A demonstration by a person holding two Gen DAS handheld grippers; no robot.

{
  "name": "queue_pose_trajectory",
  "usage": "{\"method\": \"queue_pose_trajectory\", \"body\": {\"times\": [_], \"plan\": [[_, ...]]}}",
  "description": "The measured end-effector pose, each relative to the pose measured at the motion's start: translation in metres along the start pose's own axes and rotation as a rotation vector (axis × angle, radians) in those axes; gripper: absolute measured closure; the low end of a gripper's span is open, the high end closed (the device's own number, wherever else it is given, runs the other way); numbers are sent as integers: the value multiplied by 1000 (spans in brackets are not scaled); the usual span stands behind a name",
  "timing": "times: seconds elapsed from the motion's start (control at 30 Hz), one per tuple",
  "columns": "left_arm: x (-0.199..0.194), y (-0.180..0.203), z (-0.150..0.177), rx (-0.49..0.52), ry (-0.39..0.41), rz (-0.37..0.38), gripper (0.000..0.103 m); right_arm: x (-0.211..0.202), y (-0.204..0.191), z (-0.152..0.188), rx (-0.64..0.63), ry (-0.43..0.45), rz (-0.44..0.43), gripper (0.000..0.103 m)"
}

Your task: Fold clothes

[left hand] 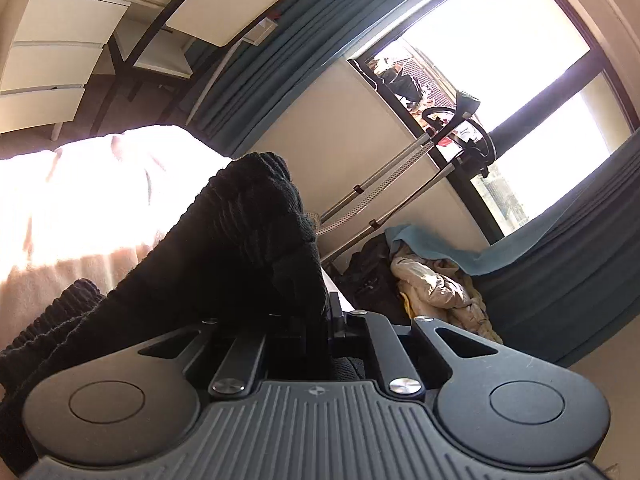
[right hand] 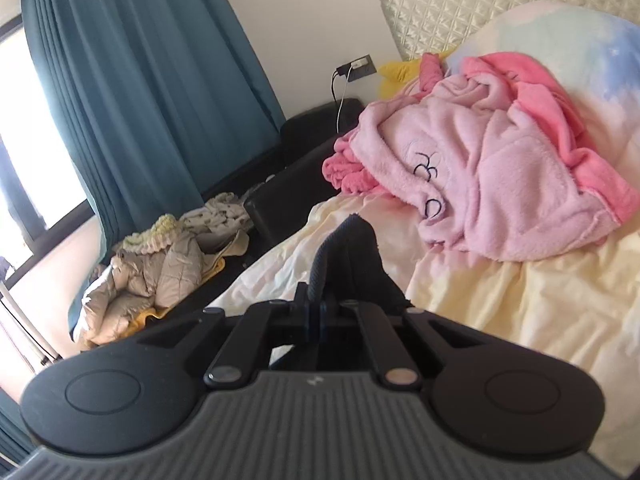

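Note:
A black knitted garment (left hand: 240, 232) fills the middle of the left wrist view. My left gripper (left hand: 304, 316) is shut on it, and the cloth hides the fingertips and drapes down to the left over the pale bed. In the right wrist view my right gripper (right hand: 320, 312) is shut on a black part of the same garment (right hand: 356, 260), held above the cream sheet (right hand: 520, 312). Its fingers are pressed together with the ribbed edge rising between them.
A pink fleece garment (right hand: 480, 168) lies bunched on the bed by a quilted pillow (right hand: 460, 4). A beige jacket pile (right hand: 160, 272) sits on the floor under teal curtains (right hand: 140, 80). A black bedside cabinet (right hand: 296, 184), a window (left hand: 500, 52) and a white chair (left hand: 224, 4) are around.

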State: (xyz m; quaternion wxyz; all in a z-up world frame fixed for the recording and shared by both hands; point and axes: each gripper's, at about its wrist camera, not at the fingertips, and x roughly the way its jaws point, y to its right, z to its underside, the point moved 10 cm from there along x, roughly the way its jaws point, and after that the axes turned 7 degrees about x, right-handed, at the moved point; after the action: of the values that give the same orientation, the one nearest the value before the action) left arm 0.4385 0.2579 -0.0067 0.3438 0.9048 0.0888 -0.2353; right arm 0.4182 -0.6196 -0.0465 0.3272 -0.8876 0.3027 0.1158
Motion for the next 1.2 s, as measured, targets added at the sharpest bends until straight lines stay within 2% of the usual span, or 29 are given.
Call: {"method": "queue_pose_trajectory", "body": {"times": [0.1, 0.2, 0.23, 0.27, 0.33, 0.37, 0.43, 0.47, 0.5, 0.53, 0.63, 0.73, 0.83, 0.93, 0.97, 1.03, 1.1, 1.2], "plan": [[58, -1, 12, 72, -80, -99, 91, 51, -10, 24, -71, -44, 13, 96], [80, -5, 16, 56, -114, -138, 84, 73, -21, 32, -170, -30, -46, 75], [82, -5, 16, 47, -120, -123, 70, 75, -21, 32, -210, -16, -38, 57], [80, -3, 15, 48, -119, -81, 50, 77, -19, 32, -252, -15, -30, 50], [71, 3, 15, 51, -121, 2, 28, 74, -13, 32, -256, -43, -45, 50], [64, 7, 17, 48, -126, 39, 22, 64, -8, 33, -249, -50, -68, 50], [41, 18, 29, 20, -136, 145, 17, 30, 3, 32, -217, 2, -117, 48], [27, 21, 37, -1, -132, 197, 16, 9, 11, 36, -186, 34, -156, 38], [8, 24, 46, -25, -122, 247, 15, -13, 20, 41, -155, 64, -195, 32], [-12, 23, 56, -48, -112, 282, 12, -33, 34, 51, -99, 59, -206, 28], [-60, 9, 83, -118, -98, 326, 9, -67, 75, 82, 115, -31, -186, 28], [-93, -30, 110, -197, -110, 271, 8, -80, 108, 103, 325, -107, -160, 27], [-99, -67, 129, -237, -155, 199, 8, -81, 118, 126, 495, -247, -218, 27], [-92, -94, 136, -300, -193, 182, 8, -78, 101, 133, 426, -308, -283, 27], [-86, -97, 135, -285, -212, 161, 9, -75, 96, 137, 412, -336, -300, 28], [-73, -96, 130, -247, -227, 117, 11, -60, 87, 143, 389, -362, -281, 28], [-58, -91, 120, -220, -195, 98, 11, -41, 81, 142, 382, -342, -276, 29], [-33, -90, 103, -187, -103, 17, 20, -9, 72, 134, 391, -309, -257, 29]]}}
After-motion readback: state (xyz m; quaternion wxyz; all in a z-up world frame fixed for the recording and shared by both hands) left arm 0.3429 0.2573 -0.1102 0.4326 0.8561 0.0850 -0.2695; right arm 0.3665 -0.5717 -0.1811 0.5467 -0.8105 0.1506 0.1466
